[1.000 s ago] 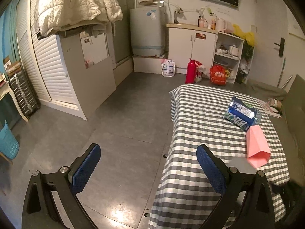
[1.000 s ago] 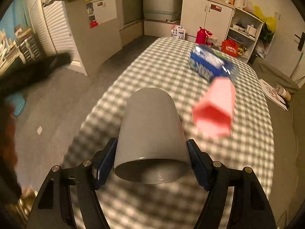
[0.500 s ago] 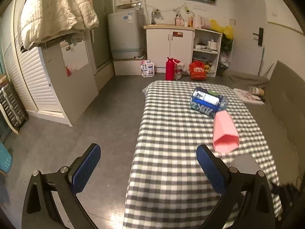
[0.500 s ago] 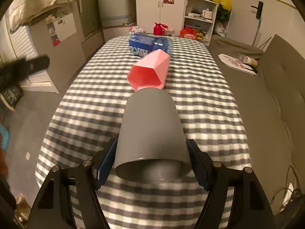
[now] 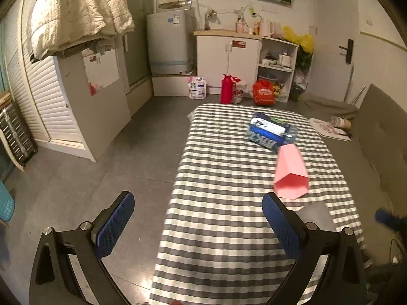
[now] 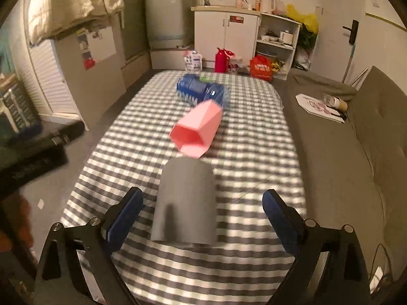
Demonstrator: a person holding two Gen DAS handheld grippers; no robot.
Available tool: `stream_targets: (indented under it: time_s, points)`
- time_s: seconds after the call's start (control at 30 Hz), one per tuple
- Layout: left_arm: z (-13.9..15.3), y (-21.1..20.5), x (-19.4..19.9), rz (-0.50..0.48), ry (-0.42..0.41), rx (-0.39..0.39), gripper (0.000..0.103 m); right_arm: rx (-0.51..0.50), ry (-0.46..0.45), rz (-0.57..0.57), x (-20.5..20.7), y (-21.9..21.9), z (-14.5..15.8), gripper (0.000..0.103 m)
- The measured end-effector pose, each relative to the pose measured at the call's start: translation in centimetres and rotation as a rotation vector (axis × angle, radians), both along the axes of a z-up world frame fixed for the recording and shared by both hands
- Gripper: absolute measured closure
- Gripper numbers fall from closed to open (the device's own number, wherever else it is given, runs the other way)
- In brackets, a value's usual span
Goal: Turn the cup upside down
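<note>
A grey cup (image 6: 185,203) stands upside down on the checked tablecloth (image 6: 254,152), its closed base on top. My right gripper (image 6: 202,218) is open, its blue pads (image 6: 124,218) apart from the cup on both sides. In the left wrist view the cup (image 5: 315,213) shows partly behind the right finger. My left gripper (image 5: 197,225) is open and empty, held over the table's near left edge. A pink faceted cup (image 6: 197,129) lies on its side just beyond the grey cup, mouth toward me; it also shows in the left wrist view (image 5: 291,175).
A blue plastic package (image 6: 201,91) lies behind the pink cup. A grey sofa (image 6: 356,139) runs along the table's right side. Bare floor (image 5: 114,165) lies left of the table, with cabinets (image 5: 229,61) and a red flask (image 5: 226,89) at the far wall.
My right gripper has opened and let go of the grey cup, which now stands upside down on the cloth. The left gripper's view has swung further over the table.
</note>
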State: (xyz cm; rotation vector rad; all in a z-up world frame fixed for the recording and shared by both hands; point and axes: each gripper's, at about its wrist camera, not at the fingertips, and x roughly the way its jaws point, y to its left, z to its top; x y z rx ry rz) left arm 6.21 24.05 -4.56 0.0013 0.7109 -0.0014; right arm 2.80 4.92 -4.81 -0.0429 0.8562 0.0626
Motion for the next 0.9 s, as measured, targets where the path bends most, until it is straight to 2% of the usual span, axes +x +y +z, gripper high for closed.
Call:
stream_targets:
  time_s: [0.13,0.2,0.27,0.4,0.6,0.7,0.83,0.9]
  points:
    - [0.1,-2.6,-0.2,-0.044,0.015,0.050,0.000,0.001,0.018,0.023,0.4,-4.1,2.4,0.008]
    - [-0.1,-4.1,-0.1,-0.078,0.045,0.040,0.000,-0.061,0.022,0.028,0.5,-5.9,2.8,0.008]
    - [-0.5,-5.9,0.1,-0.125,0.079,0.016,0.000,-0.131,-0.006,-0.036,0.3,-8.2,3.1,0.008]
    - [-1.2,-9.3,0.7,-0.194,0.141,-0.008,0.000,-0.092,0.003,-0.127,0.6,-11.5,2.9,0.008]
    - [-3.9,-13.1,1.3,-0.254,0.251,0.009,0.001,-0.109,0.007,-0.157,0.6,-12.8,2.9,0.008]
    - [-5.1,-13.5,2.3,-0.268,0.318,-0.033,0.002,-0.124,0.019,-0.149,0.8,-12.9,2.4,0.008]
    - [-5.8,-14.0,3.1,-0.281,0.357,-0.056,0.002,-0.158,0.030,-0.129,1.1,-12.2,1.9,0.008]
    - [-6.4,-14.2,3.5,-0.287,0.382,-0.044,0.008,-0.169,0.033,-0.120,1.2,-12.0,1.6,0.008]
